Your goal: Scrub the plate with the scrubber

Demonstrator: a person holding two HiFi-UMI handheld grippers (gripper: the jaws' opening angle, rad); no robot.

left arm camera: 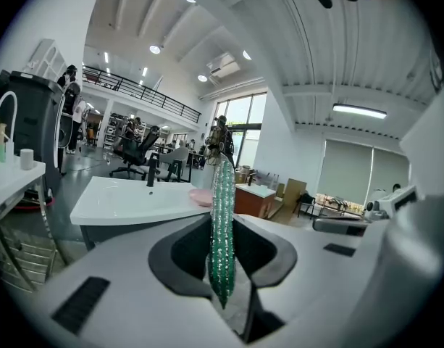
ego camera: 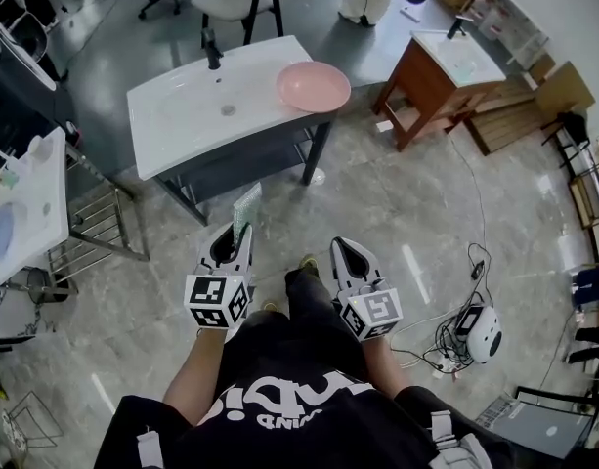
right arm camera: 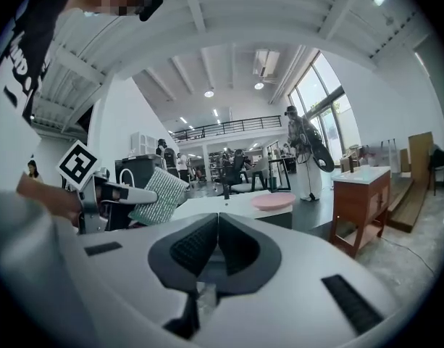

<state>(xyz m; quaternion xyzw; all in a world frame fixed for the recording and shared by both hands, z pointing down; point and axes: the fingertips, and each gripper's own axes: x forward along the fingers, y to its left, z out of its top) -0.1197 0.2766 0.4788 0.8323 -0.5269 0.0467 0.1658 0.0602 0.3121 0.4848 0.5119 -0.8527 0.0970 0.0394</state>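
Your left gripper (left arm camera: 222, 267) clamps the green scrubber (left arm camera: 222, 223); right gripper (right arm camera: 216, 256) closed, empty. Pink plate (ego camera: 313, 86) on the sink counter (ego camera: 182, 115).

The left gripper (left arm camera: 222, 232) clamps a green scrubber (left arm camera: 222, 194), upright and edge-on. Beyond it, a pink plate (left arm camera: 201, 196) rests on the right end of a white sink counter (left arm camera: 131, 198).
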